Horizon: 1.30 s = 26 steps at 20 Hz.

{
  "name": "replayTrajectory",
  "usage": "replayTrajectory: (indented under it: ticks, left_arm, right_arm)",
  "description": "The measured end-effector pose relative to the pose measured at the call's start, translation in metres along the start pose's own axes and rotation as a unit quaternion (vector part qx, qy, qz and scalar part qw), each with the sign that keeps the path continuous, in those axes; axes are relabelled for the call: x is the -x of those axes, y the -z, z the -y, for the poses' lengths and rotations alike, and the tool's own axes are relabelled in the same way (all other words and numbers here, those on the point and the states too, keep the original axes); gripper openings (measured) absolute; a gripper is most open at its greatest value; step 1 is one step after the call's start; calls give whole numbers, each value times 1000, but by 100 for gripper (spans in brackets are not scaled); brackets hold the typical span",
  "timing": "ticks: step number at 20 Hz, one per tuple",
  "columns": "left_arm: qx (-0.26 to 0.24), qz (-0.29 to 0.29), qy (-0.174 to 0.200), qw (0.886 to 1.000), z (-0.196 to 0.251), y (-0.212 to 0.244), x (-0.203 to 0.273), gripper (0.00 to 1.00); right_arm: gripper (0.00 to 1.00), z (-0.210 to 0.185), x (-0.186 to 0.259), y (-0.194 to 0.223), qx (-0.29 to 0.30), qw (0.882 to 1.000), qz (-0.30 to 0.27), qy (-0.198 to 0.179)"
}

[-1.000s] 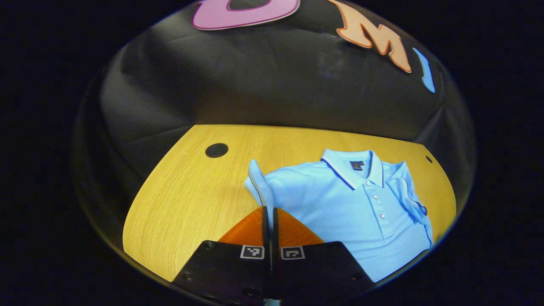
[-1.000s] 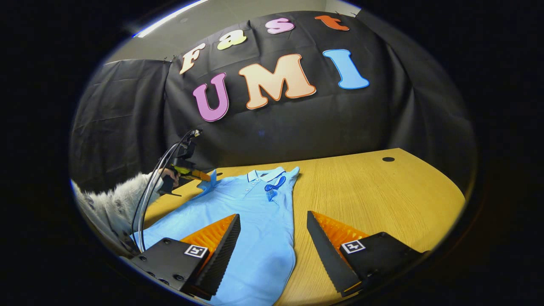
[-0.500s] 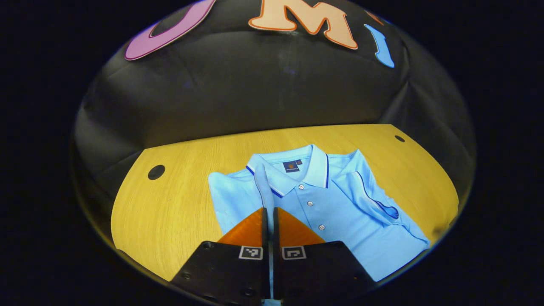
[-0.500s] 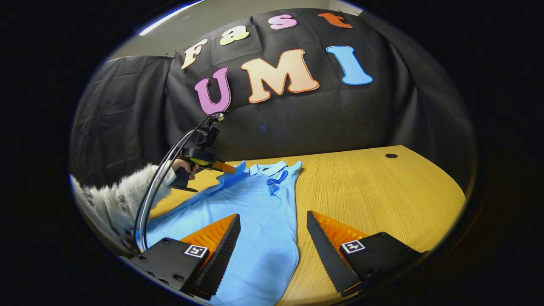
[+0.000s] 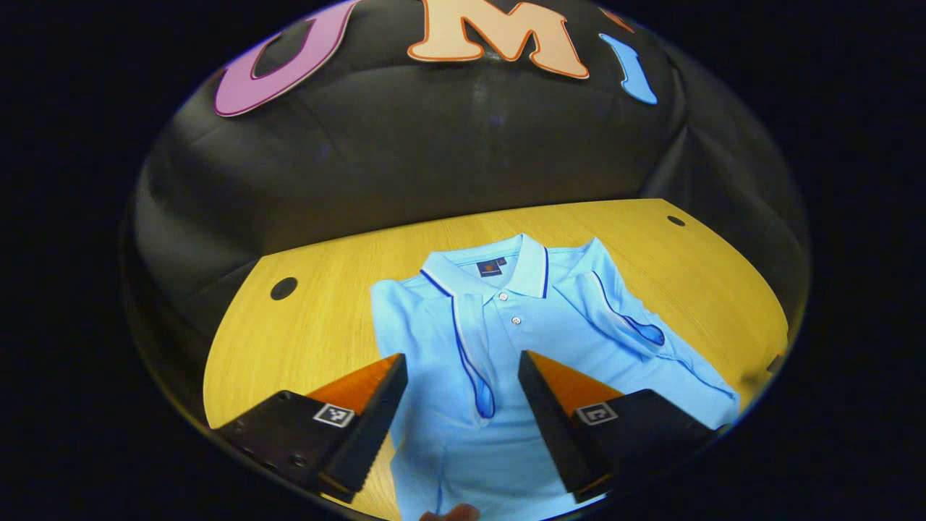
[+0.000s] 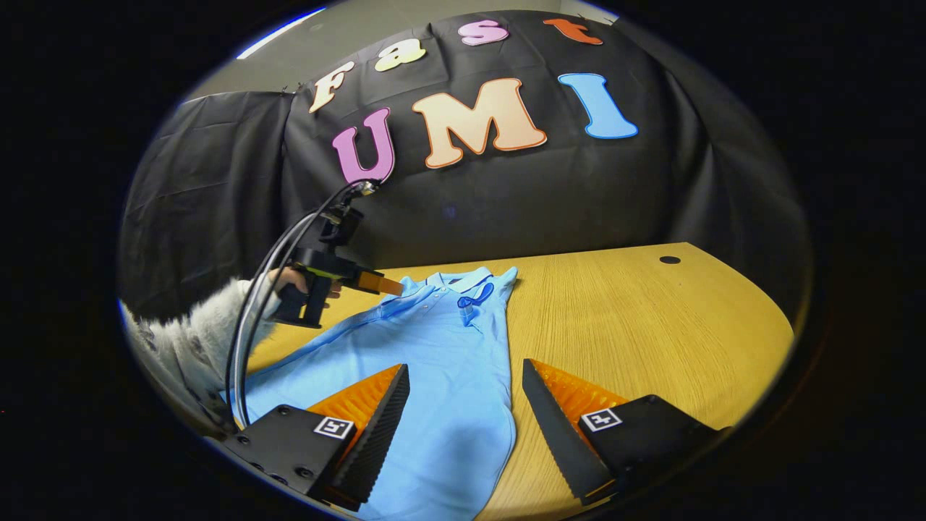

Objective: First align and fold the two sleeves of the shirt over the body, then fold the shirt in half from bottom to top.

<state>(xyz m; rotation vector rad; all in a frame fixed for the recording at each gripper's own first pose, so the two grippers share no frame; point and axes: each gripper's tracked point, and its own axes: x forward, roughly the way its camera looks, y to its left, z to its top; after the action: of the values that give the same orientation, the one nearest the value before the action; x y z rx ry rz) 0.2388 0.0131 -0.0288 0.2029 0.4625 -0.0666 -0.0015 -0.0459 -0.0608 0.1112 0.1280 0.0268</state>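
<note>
**Both sleeves folded in, hem fold to come**

The light blue polo shirt [image 5: 550, 340] lies flat on the yellow wooden surface [image 5: 318, 318], collar toward the black cloth wall, its long axis running from the hem at the near edge up to the collar. Both short sleeves, the left sleeve [image 5: 470, 347] and the right sleeve [image 5: 622, 311], lie folded over the body. The left gripper [image 5: 463, 376] hovers above the chest, jaws wide apart and holding nothing. The right gripper [image 6: 466, 391] hangs over the shirt's lower right edge, jaws likewise spread and empty, so it looks nearer the hem.
</note>
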Motion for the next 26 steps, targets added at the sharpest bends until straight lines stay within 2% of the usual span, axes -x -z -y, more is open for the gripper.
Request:
replayTrajectory:
  ticks: [1,5,11,14,15,18,22,23,24,26]
  left_arm:
    - [2,4,-2,1000,-2,5,14,99]
    - [16,10,5,1000,-5,38,82,97]
    - [40,-11,6,999,-9,125,179,97]
    - [56,-5,4,998,-5,159,220,95]
    - [55,0,2,998,-3,167,234,97]
    - [61,7,-1,998,7,195,259,96]
    - [73,8,20,997,29,227,271,96]
    - [69,10,18,997,31,232,271,96]
    - [66,11,18,998,33,237,272,97]
    - [65,14,19,998,35,241,271,96]
  right_arm:
    - [98,-3,1,3,3,1000,-2,-1]
    - [98,-16,12,18,8,1000,-16,-14]
    - [98,-27,47,59,9,998,-53,-19]
    - [98,-33,68,71,6,998,-64,-25]
    - [98,-35,76,74,8,997,-67,-29]
    - [98,-39,94,84,25,996,-78,-30]
    - [98,-38,107,99,56,994,-92,-19]
    - [94,-38,108,102,65,993,-93,-16]
    - [98,-38,108,106,71,993,-96,-14]
    - [98,-38,109,115,78,991,-106,-13]
